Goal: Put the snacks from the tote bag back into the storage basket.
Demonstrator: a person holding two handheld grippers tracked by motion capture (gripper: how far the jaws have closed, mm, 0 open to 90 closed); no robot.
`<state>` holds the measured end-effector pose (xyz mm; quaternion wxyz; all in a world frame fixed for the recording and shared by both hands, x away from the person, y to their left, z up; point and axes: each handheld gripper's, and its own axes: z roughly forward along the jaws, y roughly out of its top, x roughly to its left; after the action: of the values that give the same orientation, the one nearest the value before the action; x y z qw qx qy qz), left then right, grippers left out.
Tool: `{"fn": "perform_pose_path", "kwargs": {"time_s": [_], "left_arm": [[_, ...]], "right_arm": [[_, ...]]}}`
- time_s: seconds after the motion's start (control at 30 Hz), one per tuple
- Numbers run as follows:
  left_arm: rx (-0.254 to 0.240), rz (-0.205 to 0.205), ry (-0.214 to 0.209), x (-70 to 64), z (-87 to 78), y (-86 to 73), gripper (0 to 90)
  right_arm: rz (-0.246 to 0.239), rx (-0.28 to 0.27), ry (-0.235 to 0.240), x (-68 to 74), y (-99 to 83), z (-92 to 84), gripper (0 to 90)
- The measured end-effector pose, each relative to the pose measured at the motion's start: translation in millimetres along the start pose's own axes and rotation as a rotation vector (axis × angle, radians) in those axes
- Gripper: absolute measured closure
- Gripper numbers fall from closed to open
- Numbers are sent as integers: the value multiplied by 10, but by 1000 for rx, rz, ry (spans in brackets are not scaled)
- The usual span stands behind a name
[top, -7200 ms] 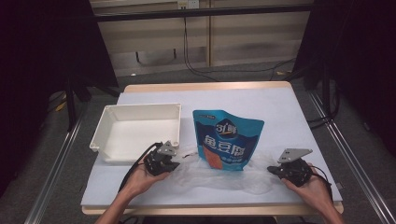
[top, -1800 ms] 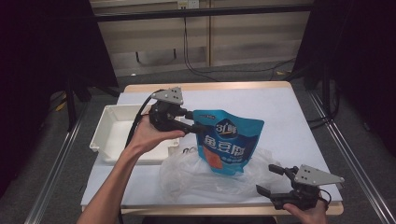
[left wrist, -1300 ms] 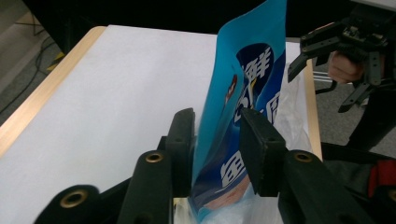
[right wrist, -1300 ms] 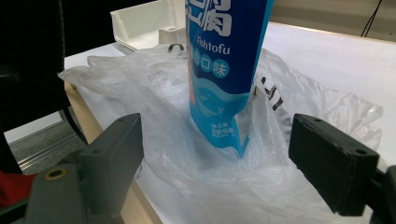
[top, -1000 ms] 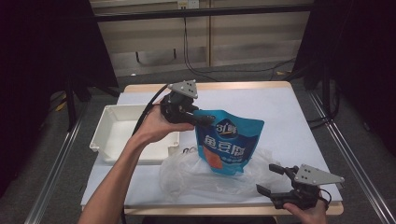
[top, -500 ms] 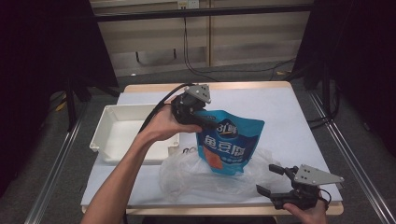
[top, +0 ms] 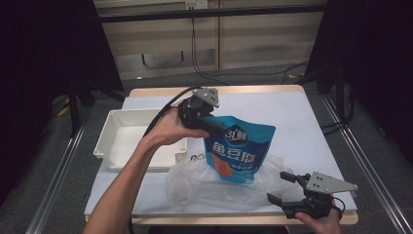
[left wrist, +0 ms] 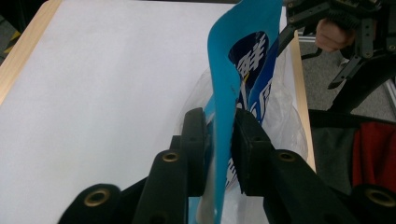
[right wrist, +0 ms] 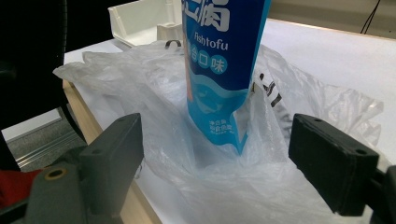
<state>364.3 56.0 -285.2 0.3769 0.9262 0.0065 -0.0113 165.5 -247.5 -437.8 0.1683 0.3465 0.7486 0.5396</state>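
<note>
The left gripper [top: 217, 130] pinched the top of the blue fish tofu pouch [top: 237, 152] above the clear plastic bag [top: 204, 183]. The right gripper [top: 282, 187] was wide apart.

one blue pouch [top: 237, 152], one plastic bag [top: 195, 185], one tray [top: 117, 146]

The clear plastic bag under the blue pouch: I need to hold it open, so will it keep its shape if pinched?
Probably not. The clear plastic bag lies crumpled in loose folds, so it looks floppy and light. Its glossy film may slip between jaws. The blue pouch, held by the left hand-held gripper, may pin it somewhat.
</note>
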Motion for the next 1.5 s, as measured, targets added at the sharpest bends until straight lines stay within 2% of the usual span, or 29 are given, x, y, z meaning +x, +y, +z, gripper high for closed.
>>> {"fn": "perform_pose_path", "kwargs": {"time_s": [0.13,0.2,0.33,0.4,0.5,0.63,0.8,1.03,1.1,1.33,1.4,1.5], "left_arm": [[10,-10,1,25,11,-65,693],[-4,-22,-4,26,24,-98,687],[-1,-15,-13,31,68,-114,677],[-22,-27,-34,56,92,-146,721],[-23,-26,-39,61,102,-155,787],[-8,-20,-57,67,116,-158,847],[11,-5,-58,55,132,-121,897],[11,16,-35,27,154,-74,900],[9,0,-42,26,159,-62,900],[1,-18,-74,37,158,-53,900],[-6,-20,-65,47,158,-49,900],[-12,-23,-79,55,166,-28,900]], "right_arm": [[-1,0,-1,0,-1,-7,178],[1,2,-2,0,-2,-4,178],[0,12,-3,6,-1,11,181],[0,12,-3,14,-1,9,182],[0,12,-1,5,-3,11,182],[8,13,-9,-5,-2,-1,184],[5,14,-5,-4,-3,10,184],[9,16,-10,-10,-6,8,184],[11,16,-9,-13,-8,7,184],[10,14,-13,-23,-12,8,183],[14,13,-11,-23,-11,10,181],[12,13,-13,-24,-12,8,180]]}}
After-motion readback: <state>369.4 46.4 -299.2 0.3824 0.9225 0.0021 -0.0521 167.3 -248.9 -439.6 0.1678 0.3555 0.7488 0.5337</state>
